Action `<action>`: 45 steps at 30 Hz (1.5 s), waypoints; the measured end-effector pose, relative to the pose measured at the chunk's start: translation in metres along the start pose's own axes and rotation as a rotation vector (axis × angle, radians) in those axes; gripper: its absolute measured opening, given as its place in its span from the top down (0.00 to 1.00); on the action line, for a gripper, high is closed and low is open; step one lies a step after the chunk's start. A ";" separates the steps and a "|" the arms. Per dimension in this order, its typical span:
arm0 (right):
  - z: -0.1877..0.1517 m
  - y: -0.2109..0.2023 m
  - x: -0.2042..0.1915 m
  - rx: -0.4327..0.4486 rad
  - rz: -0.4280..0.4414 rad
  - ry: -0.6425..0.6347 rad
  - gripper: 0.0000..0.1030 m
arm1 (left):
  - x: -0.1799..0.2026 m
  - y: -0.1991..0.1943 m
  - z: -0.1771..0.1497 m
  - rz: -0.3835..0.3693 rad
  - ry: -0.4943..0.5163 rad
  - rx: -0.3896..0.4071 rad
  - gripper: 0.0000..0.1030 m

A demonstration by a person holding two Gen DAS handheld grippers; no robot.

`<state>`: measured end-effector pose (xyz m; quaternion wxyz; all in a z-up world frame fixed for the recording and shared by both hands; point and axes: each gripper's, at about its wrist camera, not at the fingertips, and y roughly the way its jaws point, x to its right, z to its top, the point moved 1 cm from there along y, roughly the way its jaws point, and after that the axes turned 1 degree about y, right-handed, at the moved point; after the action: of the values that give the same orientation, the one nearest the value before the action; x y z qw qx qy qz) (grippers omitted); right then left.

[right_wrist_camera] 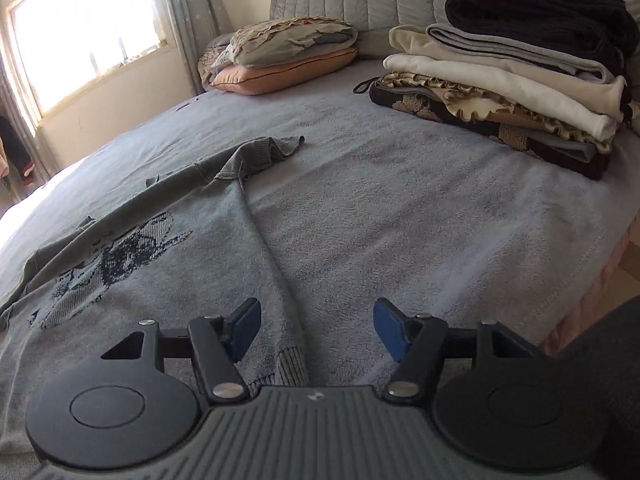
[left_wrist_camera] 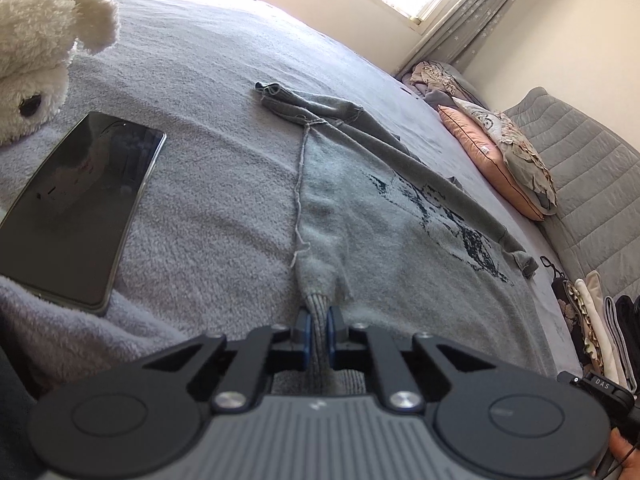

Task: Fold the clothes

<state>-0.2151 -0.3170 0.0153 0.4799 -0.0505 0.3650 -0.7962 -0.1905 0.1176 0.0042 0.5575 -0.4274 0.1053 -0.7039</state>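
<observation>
While the left fingers (left_wrist_camera: 319, 326) gripped the sweater (left_wrist_camera: 384, 216) hem, its length ran straight ahead, and the right fingers (right_wrist_camera: 317, 330) hovered spread over the other hem corner.

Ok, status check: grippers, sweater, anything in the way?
Left gripper shut on sweater hem. Right gripper open at the hem's other corner. Sweater spread flat on bed. Phone clear on the left, folded stack clear on the right.

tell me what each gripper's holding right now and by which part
The left gripper is shut on the grey sweater, pinching its ribbed hem at a bottom corner. The right gripper is open over the hem's other corner, holding nothing.
</observation>
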 end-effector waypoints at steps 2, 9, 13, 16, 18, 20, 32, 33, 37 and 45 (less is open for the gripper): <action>-0.005 0.002 0.001 -0.065 0.036 -0.008 0.72 | 0.002 0.002 -0.001 0.006 0.015 -0.011 0.92; -0.002 -0.020 0.000 0.003 0.046 -0.010 0.95 | -0.003 -0.006 0.002 -0.037 -0.028 0.028 0.93; 0.001 -0.033 -0.011 0.065 0.026 -0.077 0.95 | 0.001 -0.010 0.003 -0.030 0.000 0.046 0.93; -0.005 -0.013 -0.008 -0.022 -0.010 -0.080 0.95 | 0.007 0.000 -0.001 0.028 0.058 -0.013 0.92; -0.006 -0.002 -0.006 -0.067 -0.026 -0.064 0.94 | 0.008 0.004 -0.003 0.044 0.075 -0.032 0.92; -0.004 -0.003 -0.005 -0.062 -0.027 -0.055 0.91 | 0.005 0.002 -0.002 0.033 0.049 -0.036 0.90; 0.089 0.003 -0.018 0.045 0.074 -0.147 0.52 | 0.010 -0.004 0.074 0.035 0.063 0.067 0.57; 0.103 0.012 -0.020 0.046 0.076 -0.171 0.51 | 0.010 0.001 0.087 0.046 0.067 0.067 0.57; 0.138 0.050 -0.036 0.042 0.111 -0.269 0.45 | 0.025 0.023 0.143 0.098 0.183 0.094 0.54; 0.176 0.130 -0.077 0.017 0.232 -0.447 0.46 | 0.054 0.110 0.230 0.014 0.366 0.066 0.24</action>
<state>-0.0039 -0.3846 0.0825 0.6373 -0.1794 0.2465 -0.7078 0.0508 0.1070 0.1022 0.5476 -0.2732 0.1847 -0.7690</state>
